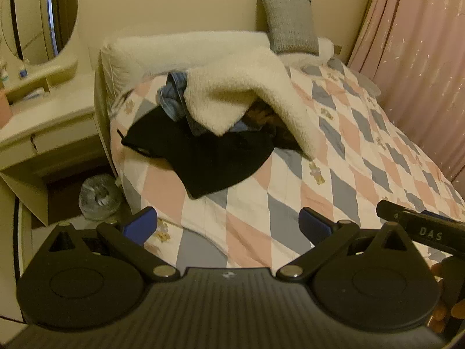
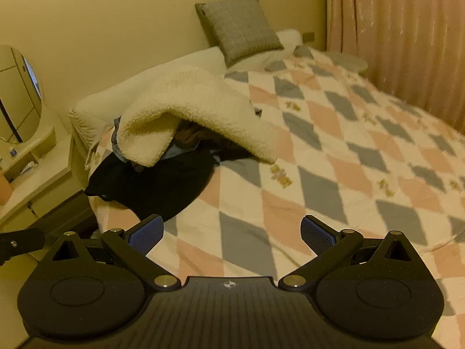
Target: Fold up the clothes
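Observation:
A heap of clothes lies near the head of the bed. A cream fleecy garment drapes over the top. Blue denim pokes out under it. A black garment spreads flat toward me. My left gripper hovers open above the quilt, short of the black garment. My right gripper is open too, with nothing between its fingers, to the right of the black garment's near edge. The right gripper's black body shows at the right of the left wrist view.
The bed carries a pink, grey and white diamond quilt. A grey cushion leans on the wall. A cream dressing table with an oval mirror stands left of the bed, a clear plastic bag below it. Pink curtains hang at right.

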The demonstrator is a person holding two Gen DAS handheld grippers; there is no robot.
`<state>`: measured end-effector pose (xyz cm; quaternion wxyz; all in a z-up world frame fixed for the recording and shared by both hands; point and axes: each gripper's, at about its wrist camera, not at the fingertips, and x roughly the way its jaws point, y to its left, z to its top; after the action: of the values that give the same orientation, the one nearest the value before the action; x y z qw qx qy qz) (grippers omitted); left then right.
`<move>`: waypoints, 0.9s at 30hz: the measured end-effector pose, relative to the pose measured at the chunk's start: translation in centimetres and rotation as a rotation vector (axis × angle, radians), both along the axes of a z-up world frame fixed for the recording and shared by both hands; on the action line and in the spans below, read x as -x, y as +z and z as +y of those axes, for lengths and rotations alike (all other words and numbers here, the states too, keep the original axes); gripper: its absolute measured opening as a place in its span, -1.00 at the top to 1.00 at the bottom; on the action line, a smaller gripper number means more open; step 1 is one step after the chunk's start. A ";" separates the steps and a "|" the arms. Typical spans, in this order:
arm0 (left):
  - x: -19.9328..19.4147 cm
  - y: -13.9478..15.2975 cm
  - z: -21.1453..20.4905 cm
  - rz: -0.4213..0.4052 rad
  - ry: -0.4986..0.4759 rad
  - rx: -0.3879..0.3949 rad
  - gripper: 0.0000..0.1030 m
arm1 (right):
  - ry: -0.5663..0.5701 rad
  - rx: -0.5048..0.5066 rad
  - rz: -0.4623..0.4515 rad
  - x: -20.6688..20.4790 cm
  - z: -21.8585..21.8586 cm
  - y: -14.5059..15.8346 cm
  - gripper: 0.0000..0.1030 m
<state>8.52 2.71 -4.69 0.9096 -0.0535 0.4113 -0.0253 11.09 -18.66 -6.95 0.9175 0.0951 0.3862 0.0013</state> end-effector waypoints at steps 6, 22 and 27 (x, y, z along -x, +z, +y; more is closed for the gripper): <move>-3.9 -2.2 1.3 0.044 -0.023 0.024 -0.99 | -0.044 -0.006 0.073 -3.0 0.1 -2.4 -1.00; -22.7 -6.2 8.8 0.147 -0.051 0.145 -0.98 | -0.159 -0.100 0.236 -17.5 2.4 -6.6 -1.00; -30.7 -6.9 11.6 0.154 -0.016 0.202 -0.98 | -0.196 -0.140 0.247 -23.2 2.9 -6.6 -1.00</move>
<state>39.23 14.31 -11.60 0.8652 -0.1432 0.4755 -0.0699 34.32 -15.80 -13.56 0.8499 0.1957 0.4838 -0.0731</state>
